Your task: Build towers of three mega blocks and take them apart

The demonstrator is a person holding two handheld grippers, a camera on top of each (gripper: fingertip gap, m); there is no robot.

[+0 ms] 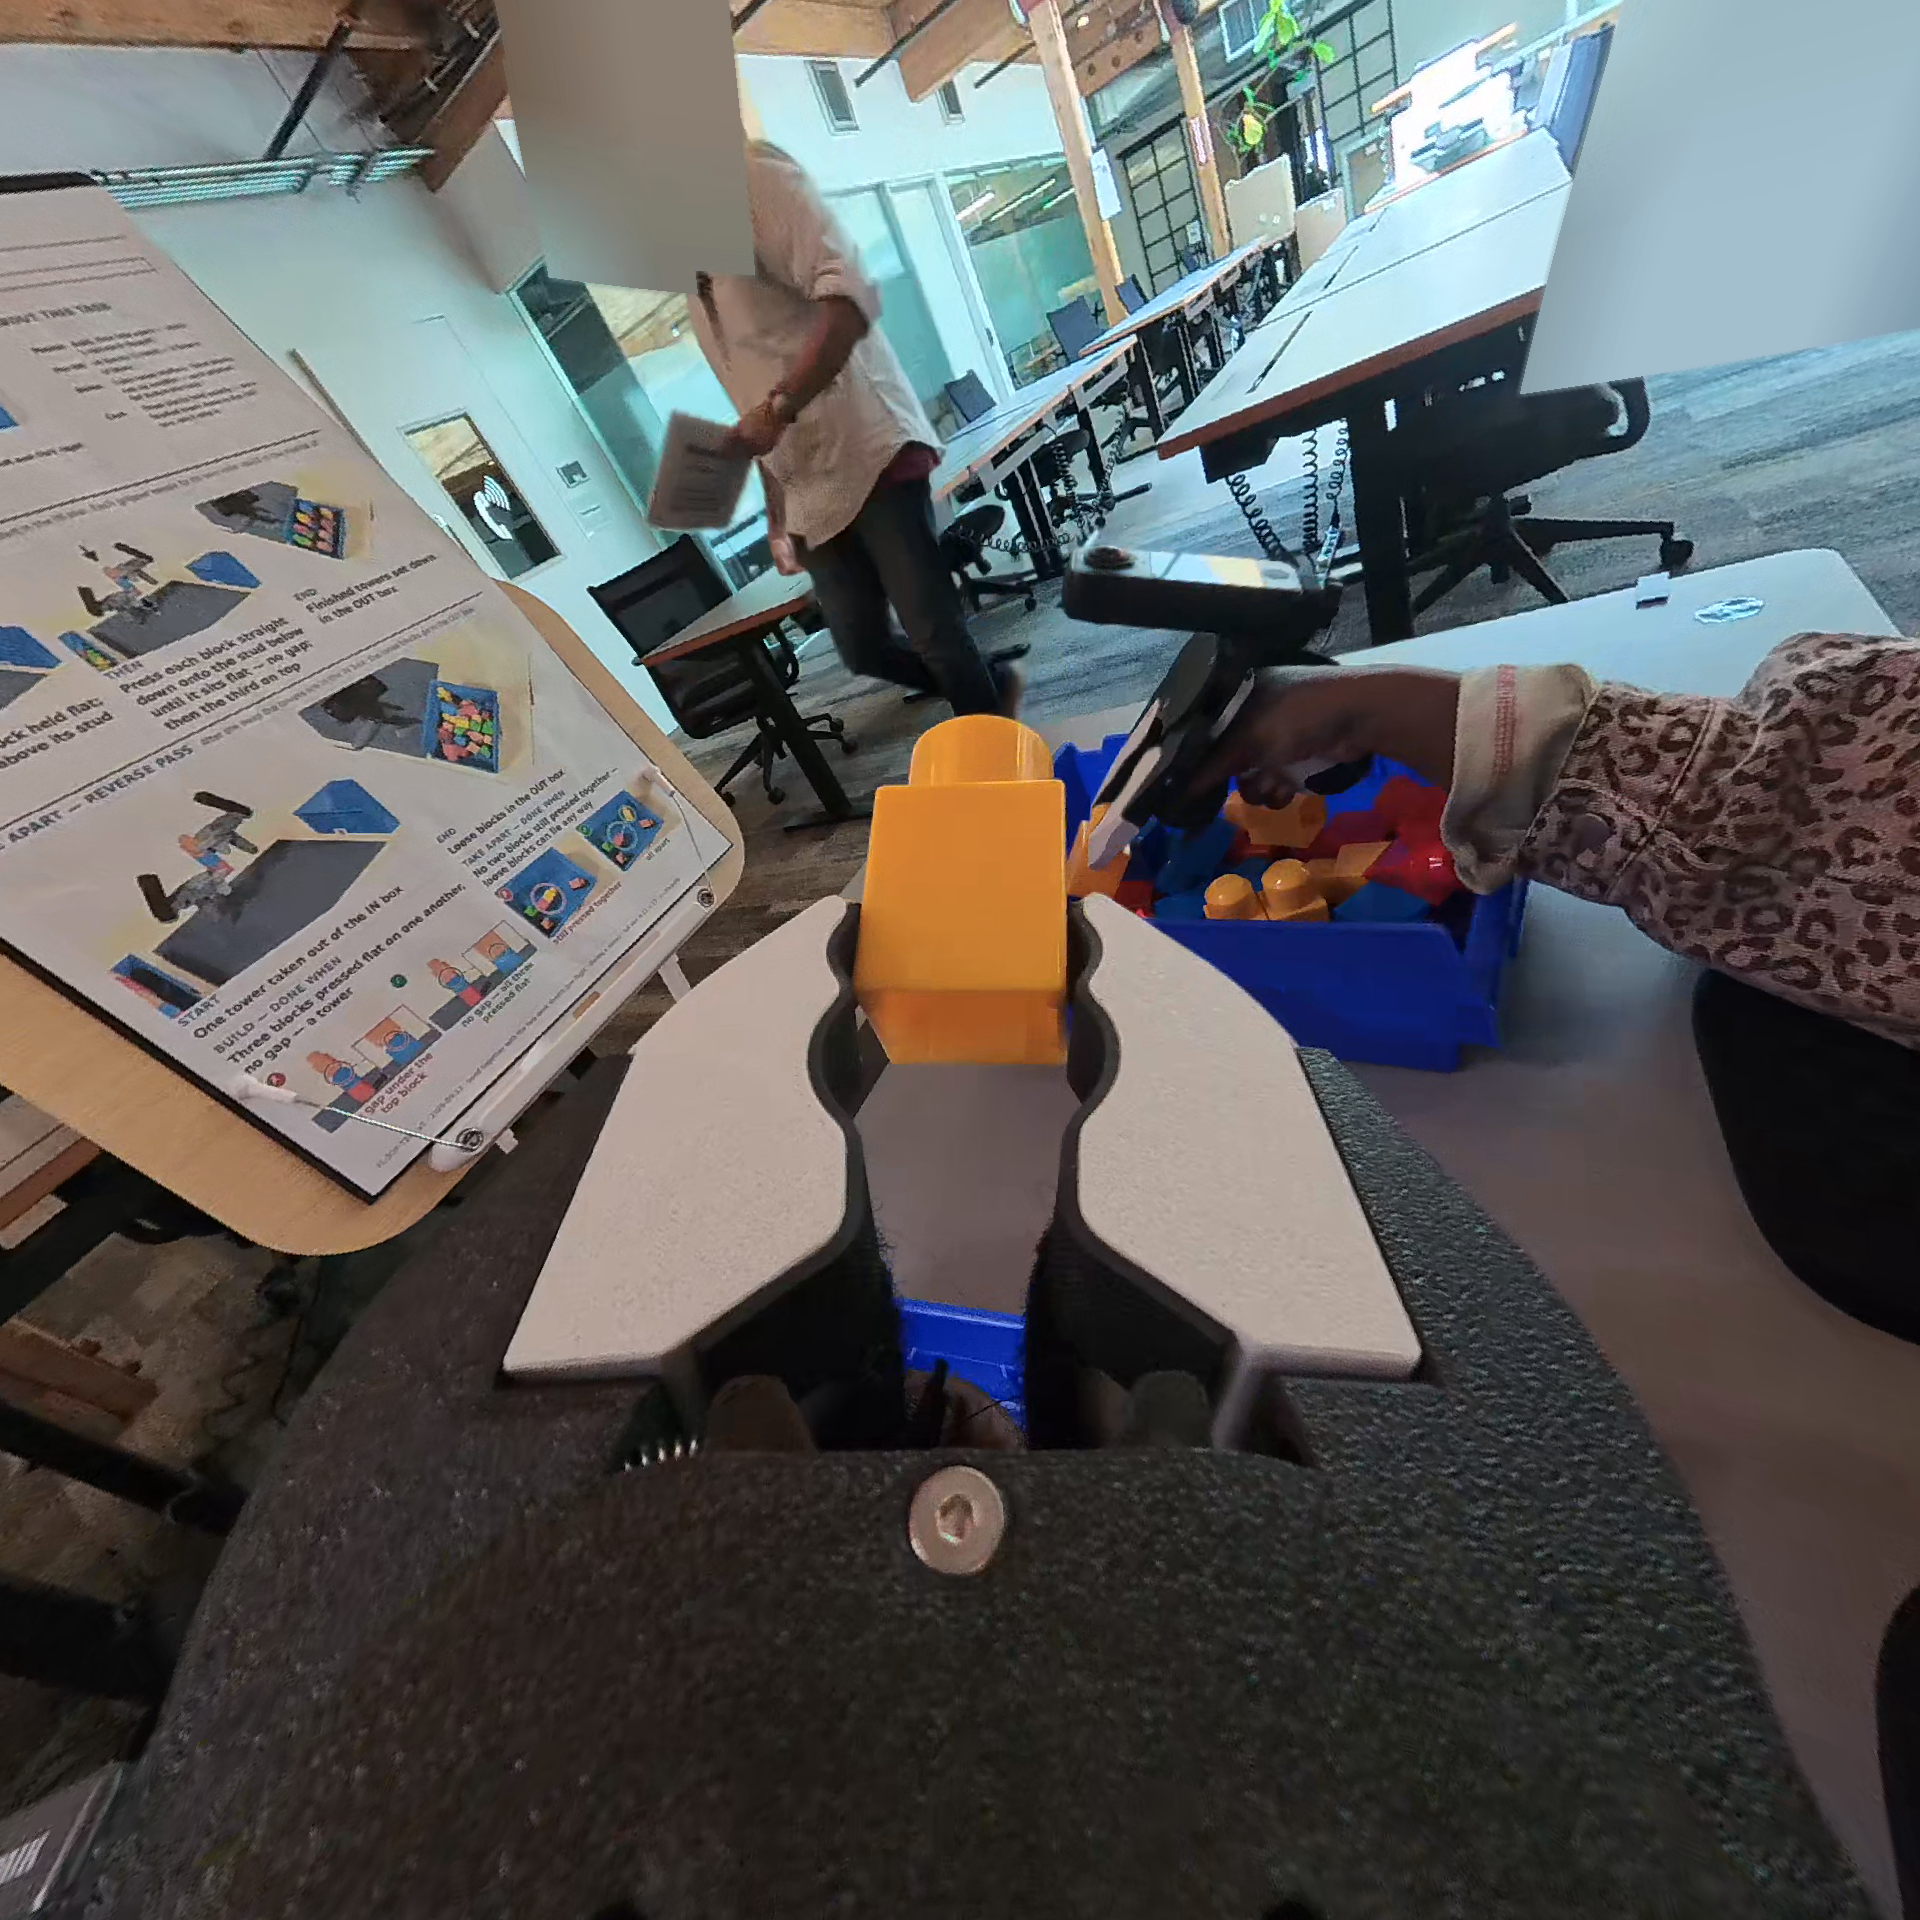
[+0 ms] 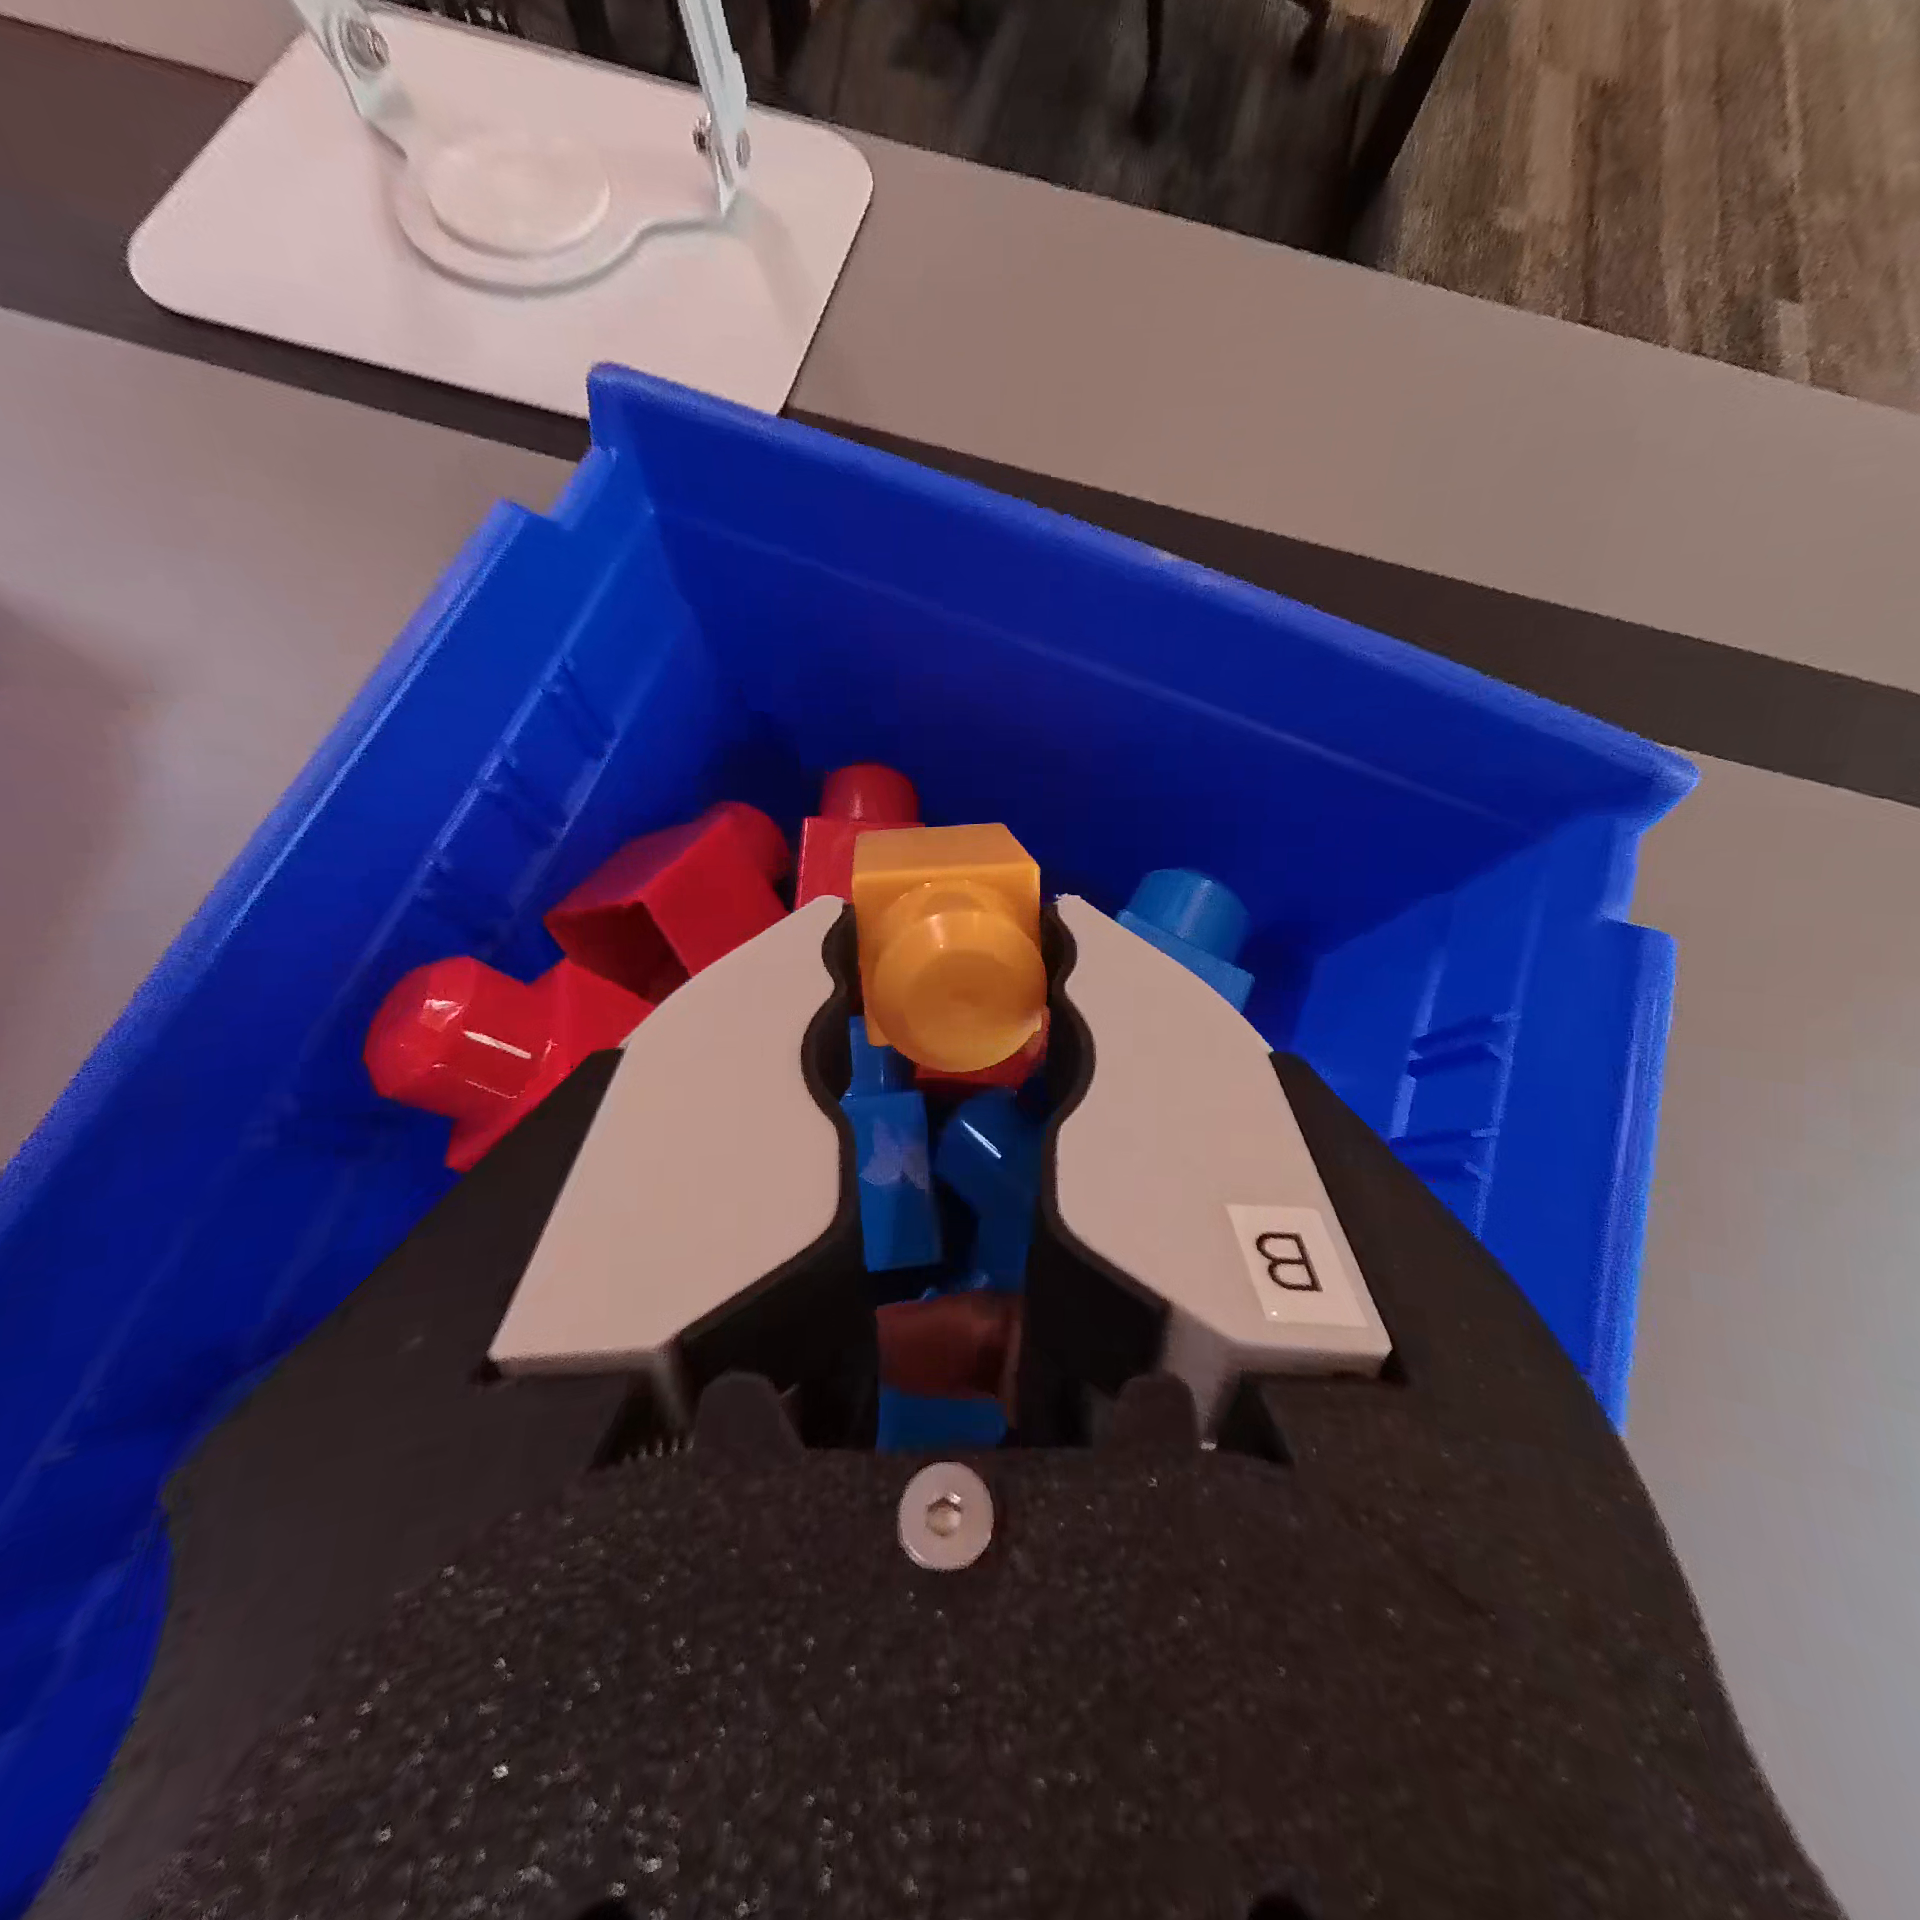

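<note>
My left gripper (image 1: 961,935) is shut on an orange block (image 1: 961,904), held upright with its stud up, above the grey table. My right gripper (image 2: 951,914) is inside the blue bin (image 2: 1039,644), shut on another orange block (image 2: 951,935) whose stud points toward the camera. Red blocks (image 2: 665,904) and blue blocks (image 2: 1184,925) lie loose in the bin around it. In the left wrist view the right gripper (image 1: 1117,842) reaches down into the same bin (image 1: 1351,977), held by a hand in a leopard-print sleeve.
An instruction board (image 1: 312,748) on a wooden stand leans at the left. A white stand base (image 2: 499,208) sits on the table beyond the bin. A person (image 1: 831,436) walks in the background among desks and chairs. Another blue bin edge (image 1: 961,1340) shows below my left gripper. The gap from one gripper's tips to the other's is roughly 40 cm.
</note>
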